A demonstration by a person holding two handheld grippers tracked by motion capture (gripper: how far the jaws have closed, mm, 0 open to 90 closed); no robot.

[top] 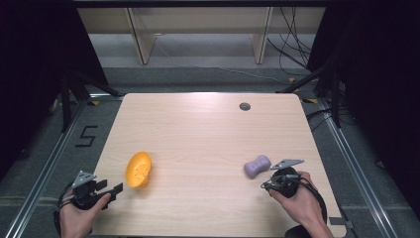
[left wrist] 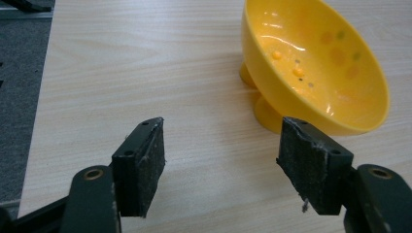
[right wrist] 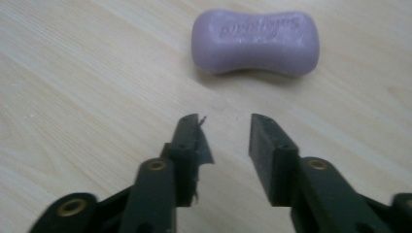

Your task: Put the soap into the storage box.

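Observation:
A yellow footed bowl (top: 138, 169) lies tipped on the left part of the wooden table (top: 208, 134), its mouth turned up and to the side. My left gripper (top: 111, 187) is just in front of it, open wide and holding nothing. In the left gripper view the bowl (left wrist: 316, 68) sits beyond the right jaw of the left gripper (left wrist: 223, 165), apart from it. A purple soap bar (top: 257, 166) lies on the right part of the table. My right gripper (top: 270, 182) is close behind it. In the right gripper view the soap (right wrist: 255, 42) rests just ahead of the right gripper (right wrist: 226, 141), which is open by a narrow gap.
A small round grey grommet (top: 244, 106) is set in the table near its far edge. Black stands and cables surround the table on the floor, and a wooden frame (top: 143, 39) stands behind it.

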